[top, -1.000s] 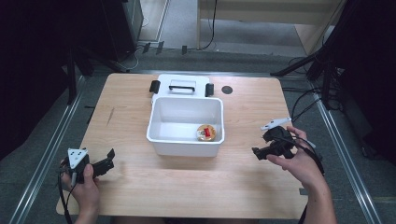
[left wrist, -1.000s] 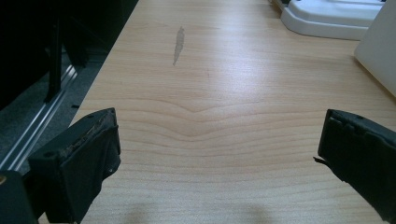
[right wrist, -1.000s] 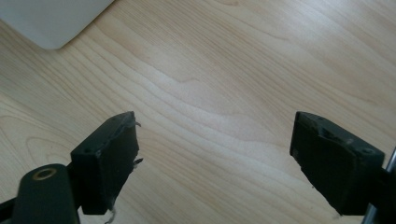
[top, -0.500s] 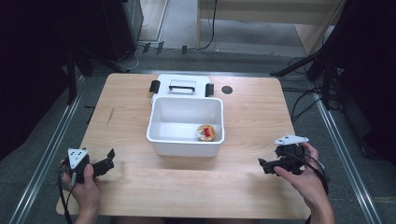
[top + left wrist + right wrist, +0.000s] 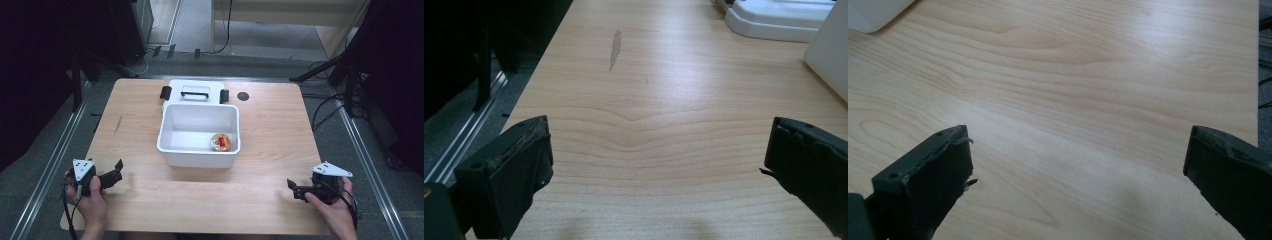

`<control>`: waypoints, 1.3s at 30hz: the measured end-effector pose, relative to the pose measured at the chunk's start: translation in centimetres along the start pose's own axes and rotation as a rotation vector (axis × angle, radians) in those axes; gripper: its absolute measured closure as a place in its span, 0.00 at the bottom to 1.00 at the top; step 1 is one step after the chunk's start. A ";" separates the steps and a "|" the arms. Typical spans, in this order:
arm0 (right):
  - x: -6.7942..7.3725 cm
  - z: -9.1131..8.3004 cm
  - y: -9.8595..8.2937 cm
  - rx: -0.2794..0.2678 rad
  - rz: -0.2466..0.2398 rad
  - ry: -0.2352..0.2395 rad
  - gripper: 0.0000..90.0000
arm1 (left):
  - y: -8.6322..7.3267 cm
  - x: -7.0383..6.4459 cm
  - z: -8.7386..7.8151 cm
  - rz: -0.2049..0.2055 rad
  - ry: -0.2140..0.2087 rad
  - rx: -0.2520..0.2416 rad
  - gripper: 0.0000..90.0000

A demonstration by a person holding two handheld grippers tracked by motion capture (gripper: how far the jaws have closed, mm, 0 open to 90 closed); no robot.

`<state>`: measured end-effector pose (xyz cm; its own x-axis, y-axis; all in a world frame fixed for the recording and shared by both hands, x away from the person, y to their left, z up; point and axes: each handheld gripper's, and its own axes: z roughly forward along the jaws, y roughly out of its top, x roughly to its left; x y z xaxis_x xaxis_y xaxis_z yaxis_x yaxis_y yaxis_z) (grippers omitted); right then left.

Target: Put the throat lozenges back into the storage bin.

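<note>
Resting: both tools are parked at the near corners of the desk [image 5: 270,125], nothing held.
Left tool [image 5: 111,176]: held low at the near left corner; jaws spread wide and empty, bare wood seen between them in the left gripper view [image 5: 659,165].
Right tool [image 5: 295,189]: held at the near right corner, well apart from the tub; jaws wide apart and empty, bare wood between them in the right gripper view [image 5: 1078,165].
Tub [image 5: 172,146]: white, open, at desk centre between the two tools.
Small round item [image 5: 220,142]: orange and red, lying inside the tub at its near right corner, just beside the wall; what it is cannot be told.
Lid [image 5: 194,92]: white, with black clips, lying flat just behind the tub, touching or nearly so.
Step judged: item appears placed, tools withdrawn to rest.
Done well: tools are best kept low and wide open, clear of the tub rim, cables kept off the desk edge.
Next move, if the lid is wanted: approach over the tub from behind, rim not to be knocked.
</note>
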<state>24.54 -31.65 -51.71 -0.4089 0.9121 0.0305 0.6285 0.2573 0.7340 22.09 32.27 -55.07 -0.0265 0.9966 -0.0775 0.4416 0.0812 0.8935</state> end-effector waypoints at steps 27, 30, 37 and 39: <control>-3.1 0.6 -3.3 -0.198 0.249 -0.187 0.06 | 0.0 0.1 0.1 -0.014 -0.019 0.011 0.00; -3.0 0.7 -3.3 -0.191 0.252 -0.178 0.06 | 0.0 0.1 0.1 -0.014 -0.021 0.011 0.00; -3.3 1.0 -3.2 -0.150 0.279 -0.174 0.11 | 0.1 0.2 0.2 -0.022 -0.029 0.023 0.00; -3.3 1.0 -3.2 -0.144 0.279 -0.177 0.11 | 0.1 0.2 0.2 -0.027 -0.032 0.023 0.00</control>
<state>24.58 -35.16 -54.81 -0.1058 0.9852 0.1345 0.5948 -0.0457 0.8025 22.29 32.49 -55.11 -0.0103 0.9933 -0.1153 0.4616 0.1070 0.8806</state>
